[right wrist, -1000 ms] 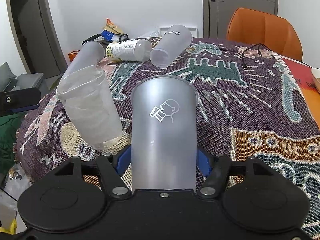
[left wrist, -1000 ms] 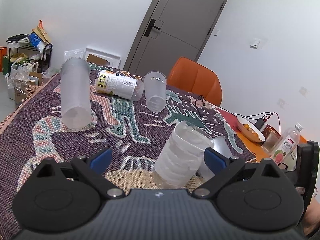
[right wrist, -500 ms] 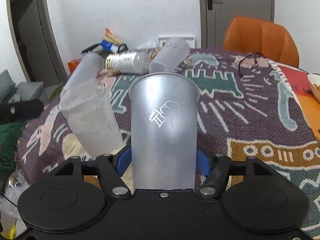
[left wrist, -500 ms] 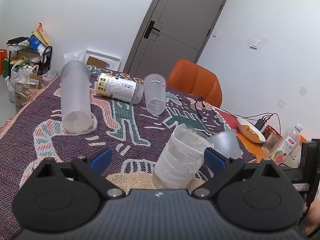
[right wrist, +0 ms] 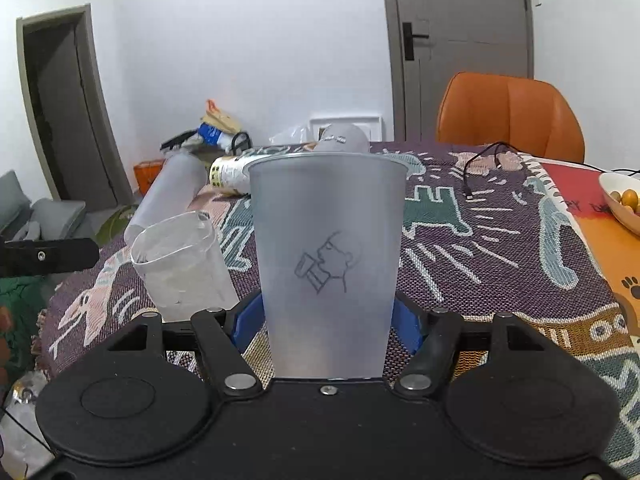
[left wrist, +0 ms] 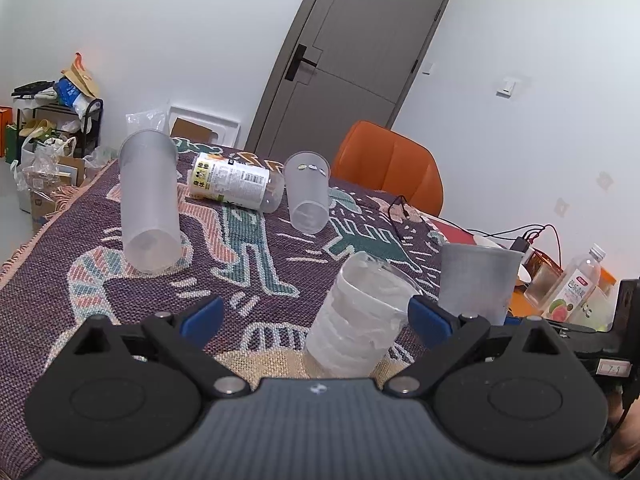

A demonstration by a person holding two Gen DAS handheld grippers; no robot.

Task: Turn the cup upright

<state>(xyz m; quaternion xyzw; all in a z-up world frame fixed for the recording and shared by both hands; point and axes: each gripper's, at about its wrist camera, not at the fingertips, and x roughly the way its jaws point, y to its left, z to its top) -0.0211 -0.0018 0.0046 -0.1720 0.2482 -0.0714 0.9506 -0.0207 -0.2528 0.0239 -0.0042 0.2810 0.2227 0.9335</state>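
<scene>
My right gripper (right wrist: pixel 326 326) is shut on a frosted grey cup (right wrist: pixel 326 264) with a drinking-figure logo, held upright with its mouth up, above the patterned cloth (right wrist: pixel 500 248). The same cup shows at the right in the left wrist view (left wrist: pixel 476 282). My left gripper (left wrist: pixel 316 316) is open and empty. A ribbed clear cup (left wrist: pixel 360 316) stands upright between its fingers without touching; it also shows in the right wrist view (right wrist: pixel 182 266). A tall frosted cup (left wrist: pixel 150 200) and a smaller frosted cup (left wrist: pixel 308 198) lie on their sides farther back.
A labelled clear bottle (left wrist: pixel 232 182) lies between the fallen cups. An orange chair (left wrist: pixel 390 166) stands behind the table. A black cable (right wrist: pixel 478 170), a bowl of fruit (right wrist: pixel 622 202) and a juice bottle (left wrist: pixel 574 286) sit at the right.
My right gripper has tilted the grey cup from leaning away to upright, mouth up. The left gripper has stayed open around the ribbed cup.
</scene>
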